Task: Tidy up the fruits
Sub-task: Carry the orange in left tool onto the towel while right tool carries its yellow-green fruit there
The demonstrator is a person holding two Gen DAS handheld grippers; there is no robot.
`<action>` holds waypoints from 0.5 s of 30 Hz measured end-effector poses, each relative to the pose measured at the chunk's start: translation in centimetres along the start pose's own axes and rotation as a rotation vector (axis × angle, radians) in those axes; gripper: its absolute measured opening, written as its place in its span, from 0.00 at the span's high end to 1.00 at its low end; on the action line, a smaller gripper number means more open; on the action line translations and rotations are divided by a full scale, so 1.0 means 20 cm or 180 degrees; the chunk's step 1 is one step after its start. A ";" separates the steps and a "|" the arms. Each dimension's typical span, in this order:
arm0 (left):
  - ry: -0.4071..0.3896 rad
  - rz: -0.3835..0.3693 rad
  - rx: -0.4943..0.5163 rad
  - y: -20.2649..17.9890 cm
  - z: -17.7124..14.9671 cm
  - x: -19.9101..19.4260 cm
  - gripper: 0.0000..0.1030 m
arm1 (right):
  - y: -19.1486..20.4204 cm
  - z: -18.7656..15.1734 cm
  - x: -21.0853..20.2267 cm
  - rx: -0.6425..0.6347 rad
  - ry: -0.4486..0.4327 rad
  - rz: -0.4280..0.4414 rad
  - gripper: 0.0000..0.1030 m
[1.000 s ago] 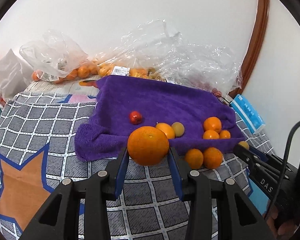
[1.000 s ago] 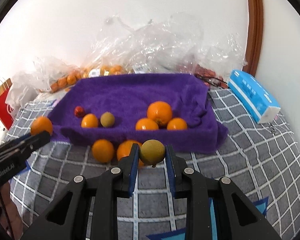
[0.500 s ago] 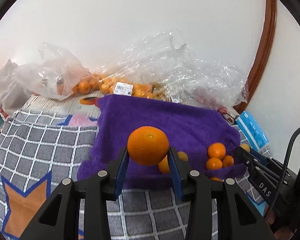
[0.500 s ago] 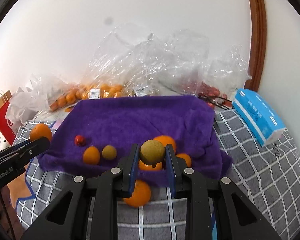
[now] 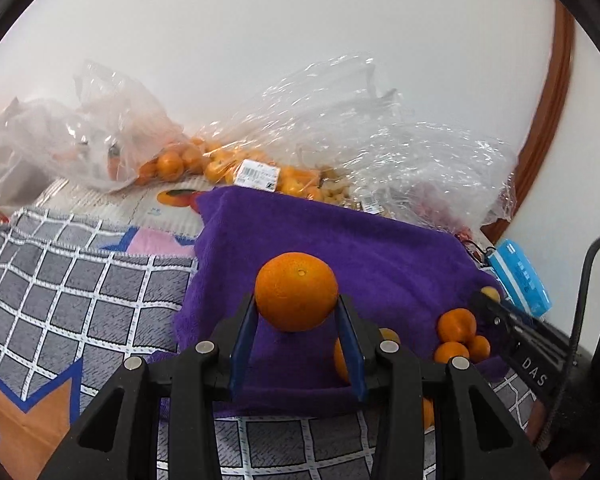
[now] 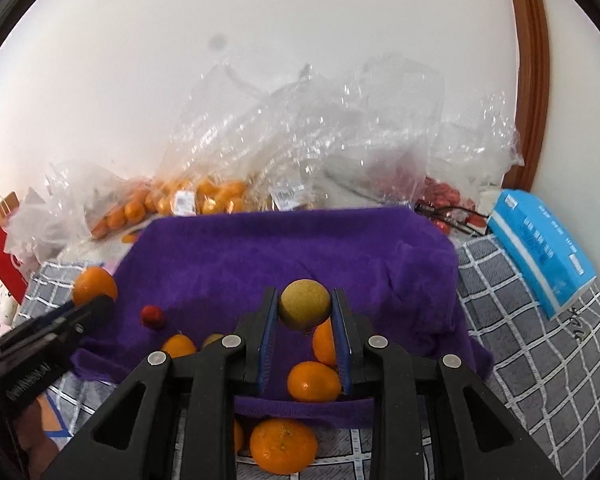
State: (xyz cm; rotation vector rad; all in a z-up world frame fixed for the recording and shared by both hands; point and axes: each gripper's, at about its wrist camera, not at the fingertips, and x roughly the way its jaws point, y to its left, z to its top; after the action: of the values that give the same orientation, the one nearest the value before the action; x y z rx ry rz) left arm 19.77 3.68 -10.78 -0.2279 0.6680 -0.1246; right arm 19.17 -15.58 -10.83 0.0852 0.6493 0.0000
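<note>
My left gripper (image 5: 296, 316) is shut on a large orange (image 5: 296, 297) and holds it above the near left part of the purple towel (image 5: 360, 248). My right gripper (image 6: 305, 316) is shut on a small yellow-green fruit (image 6: 304, 304) above the towel (image 6: 284, 252). On the towel lie a small red fruit (image 6: 153, 316) and several oranges (image 6: 314, 381); three show in the left view (image 5: 457, 325). One more orange (image 6: 283, 445) lies on the checked cloth below the towel's front edge. The left gripper with its orange (image 6: 94, 285) shows at the left in the right wrist view.
Clear plastic bags of oranges (image 5: 236, 164) and other fruit are piled along the wall behind the towel. A blue tissue box (image 6: 540, 240) sits to the right. A red paper bag (image 6: 0, 256) stands at the far left. A grey checked cloth (image 5: 60, 280) covers the surface.
Both grippers have risen and moved forward over the towel, each still holding its fruit. The fruits on the towel now sit lower in both views.
</note>
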 end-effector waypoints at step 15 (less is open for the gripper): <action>0.0025 -0.0146 -0.0196 0.05 -0.01 0.06 0.63 | -0.22 -0.01 0.06 0.0392 -0.0043 -0.0092 0.75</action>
State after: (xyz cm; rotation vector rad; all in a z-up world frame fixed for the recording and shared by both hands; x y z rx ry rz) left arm 20.54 4.45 -11.94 -0.3022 0.6753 -0.1490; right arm 19.95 -19.90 -12.10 0.1945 0.6366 -0.0686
